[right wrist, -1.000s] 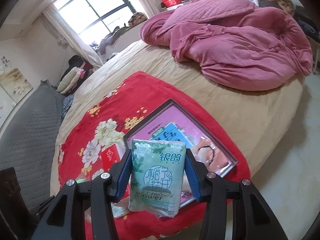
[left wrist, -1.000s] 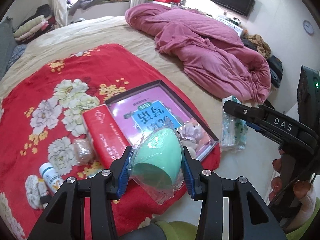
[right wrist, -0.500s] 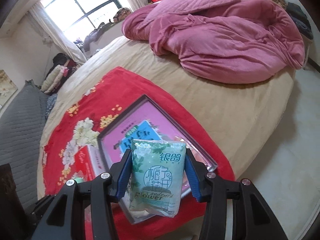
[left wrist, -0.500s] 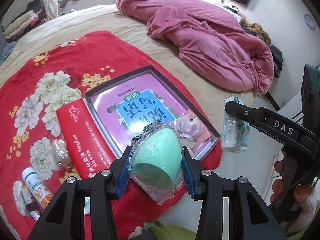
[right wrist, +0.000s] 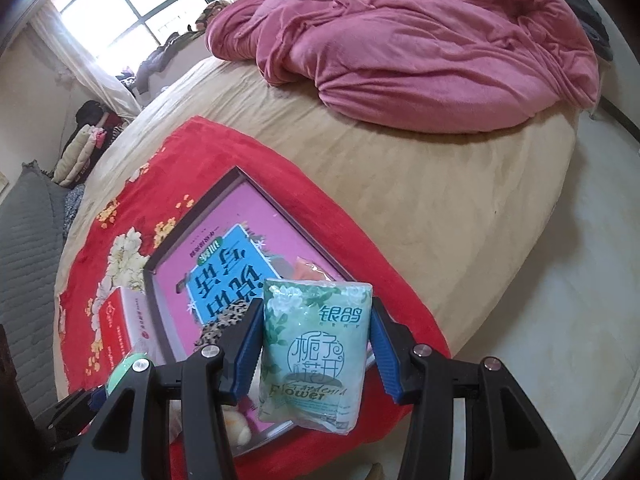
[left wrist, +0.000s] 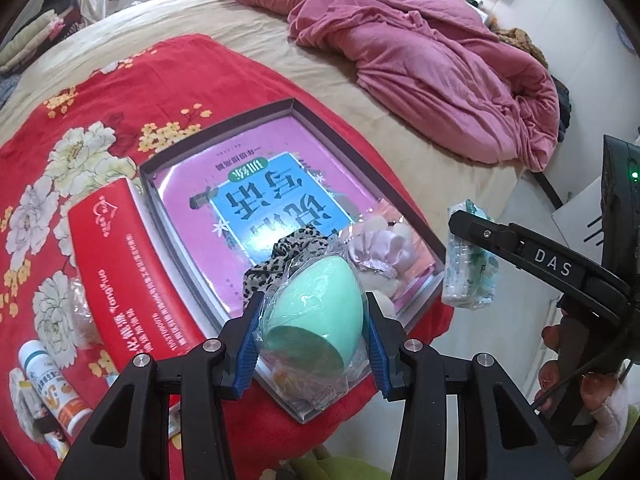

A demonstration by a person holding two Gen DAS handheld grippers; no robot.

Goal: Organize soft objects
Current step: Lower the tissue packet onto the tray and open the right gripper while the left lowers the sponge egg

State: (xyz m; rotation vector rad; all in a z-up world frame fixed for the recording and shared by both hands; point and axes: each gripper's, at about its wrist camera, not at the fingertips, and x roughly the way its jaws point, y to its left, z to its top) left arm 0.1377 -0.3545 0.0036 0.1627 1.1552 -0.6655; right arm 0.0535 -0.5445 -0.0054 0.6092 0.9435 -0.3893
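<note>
Red floral blanket (left wrist: 120, 92) covers the near corner of the bed, and a shallow grey box (left wrist: 295, 109) sits at its near edge, its near corner close to the drop to the pale floor (right wrist: 560, 320). The left gripper (left wrist: 312, 330) clamps a mint makeup sponge in clear wrap (left wrist: 316, 320) above that corner; the right gripper (right wrist: 316, 346) grips a green tissue pack (right wrist: 316, 352) over the box's near-right side. Scrunchies (left wrist: 288, 256) crowd the box's near end. Beige sheet (right wrist: 400, 184) lies open up to a heaped pink quilt (right wrist: 420, 40).
</note>
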